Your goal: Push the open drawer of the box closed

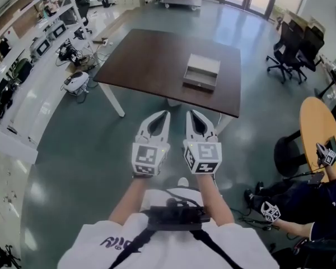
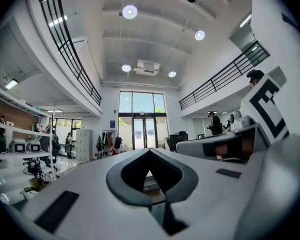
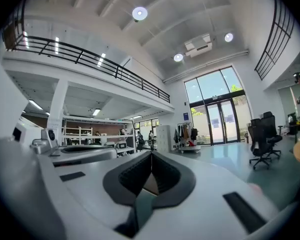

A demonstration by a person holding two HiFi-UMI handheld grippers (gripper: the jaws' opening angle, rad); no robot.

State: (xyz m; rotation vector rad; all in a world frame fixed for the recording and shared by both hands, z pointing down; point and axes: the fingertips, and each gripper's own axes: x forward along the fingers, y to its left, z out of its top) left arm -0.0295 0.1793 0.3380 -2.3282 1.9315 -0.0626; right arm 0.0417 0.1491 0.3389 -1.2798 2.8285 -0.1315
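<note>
The grey box (image 1: 201,72) sits on the dark brown table (image 1: 151,60), towards its right front corner, with its shallow drawer pulled open towards me. I stand a few steps back from the table. Both grippers are held side by side in front of my chest, well short of the table's edge. The left gripper (image 1: 166,115) and the right gripper (image 1: 190,113) both point at the table, each with its tips together and nothing held. In the left gripper view the left gripper (image 2: 149,151) is shut; in the right gripper view so is the right gripper (image 3: 151,154).
Bare green-grey floor lies between me and the table. Black office chairs (image 1: 292,50) stand at the far right. A round wooden table (image 1: 319,132) and a seated person (image 1: 316,212) holding other grippers are at my right. Shelves with equipment (image 1: 42,32) line the left.
</note>
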